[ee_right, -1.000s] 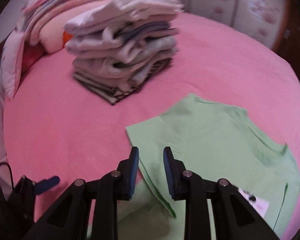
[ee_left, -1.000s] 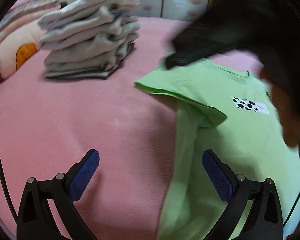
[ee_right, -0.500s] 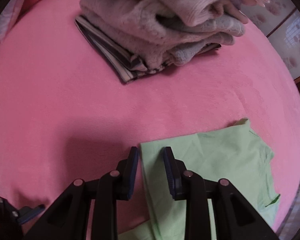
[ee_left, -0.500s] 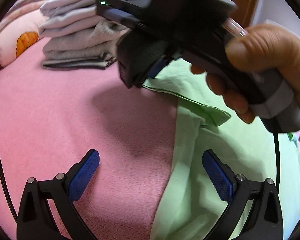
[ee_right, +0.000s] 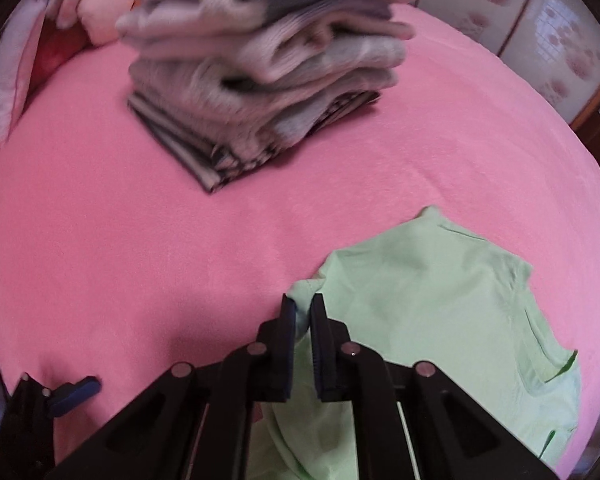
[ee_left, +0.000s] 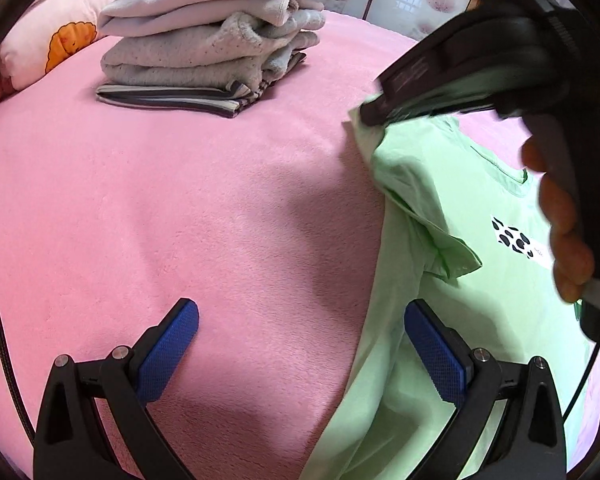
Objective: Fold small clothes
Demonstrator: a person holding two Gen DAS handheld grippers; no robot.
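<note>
A light green T-shirt [ee_left: 472, 280] with a black-spotted white patch lies on the pink bed cover [ee_left: 204, 216], right of centre. My left gripper [ee_left: 300, 344] is open and low over the cover, its right finger over the shirt's left edge. My right gripper [ee_right: 303, 312] is shut on the shirt's sleeve [ee_right: 300, 294] and holds it lifted; it also shows in the left wrist view [ee_left: 370, 114] at the shirt's upper left corner. The shirt [ee_right: 440, 312] spreads to the right in the right wrist view.
A tall stack of folded grey and striped clothes [ee_left: 212, 44] stands at the back left of the bed, also seen in the right wrist view [ee_right: 260, 80]. A pillow with an orange print [ee_left: 60, 40] lies left of it. Wardrobe doors stand behind the bed.
My right gripper has closed tighter on the sleeve and carried it back from the left toward the shirt's body. My left gripper has stayed open in place.
</note>
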